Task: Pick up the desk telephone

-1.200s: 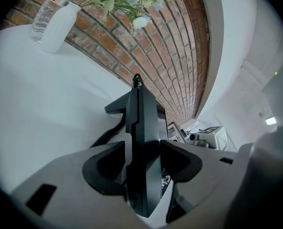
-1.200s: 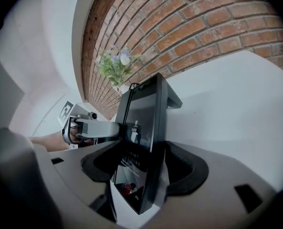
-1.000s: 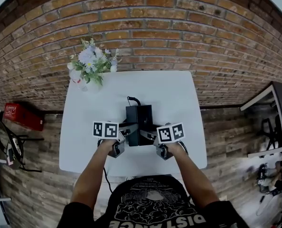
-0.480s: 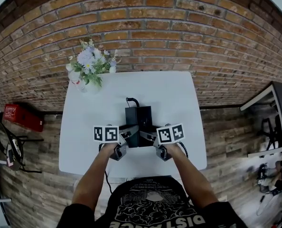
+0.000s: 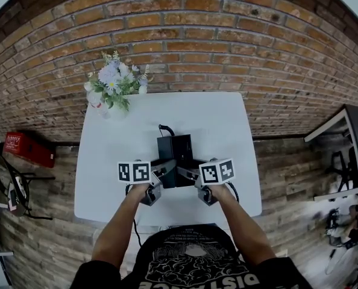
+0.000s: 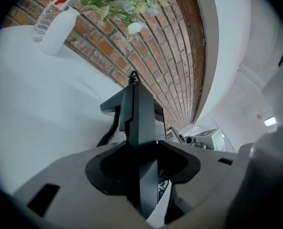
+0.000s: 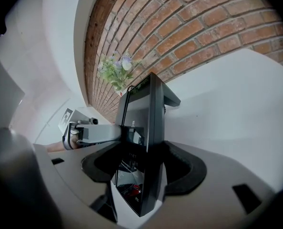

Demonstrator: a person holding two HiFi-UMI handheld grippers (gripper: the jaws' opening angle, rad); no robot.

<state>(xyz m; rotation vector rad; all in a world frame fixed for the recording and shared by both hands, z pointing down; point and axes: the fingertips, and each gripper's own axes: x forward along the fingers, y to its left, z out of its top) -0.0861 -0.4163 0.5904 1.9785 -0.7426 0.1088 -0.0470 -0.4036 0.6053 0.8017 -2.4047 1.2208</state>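
Note:
The black desk telephone (image 5: 174,155) is near the front middle of the white table (image 5: 106,179), gripped from both sides. My left gripper (image 5: 167,166) is shut on its left edge. In the left gripper view that edge (image 6: 136,113) runs into the notch between the jaws of the left gripper (image 6: 142,151), and a coiled cord (image 6: 110,130) hangs beside it. My right gripper (image 5: 186,170) is shut on the right edge. In the right gripper view the phone (image 7: 148,113) stands upright between the jaws of the right gripper (image 7: 141,151). I cannot tell whether the base touches the table.
A vase of flowers (image 5: 114,83) and a plastic bottle (image 6: 48,11) stand at the table's back left corner, against the brick wall (image 5: 227,47). A black cable (image 5: 167,127) loops behind the phone. A red box (image 5: 27,146) lies on the floor at left, with a desk (image 5: 348,155) at right.
The left gripper has slid slightly towards the table's front edge and settled on the phone's left edge. The phone has shifted a touch to the left. The right gripper has stayed put.

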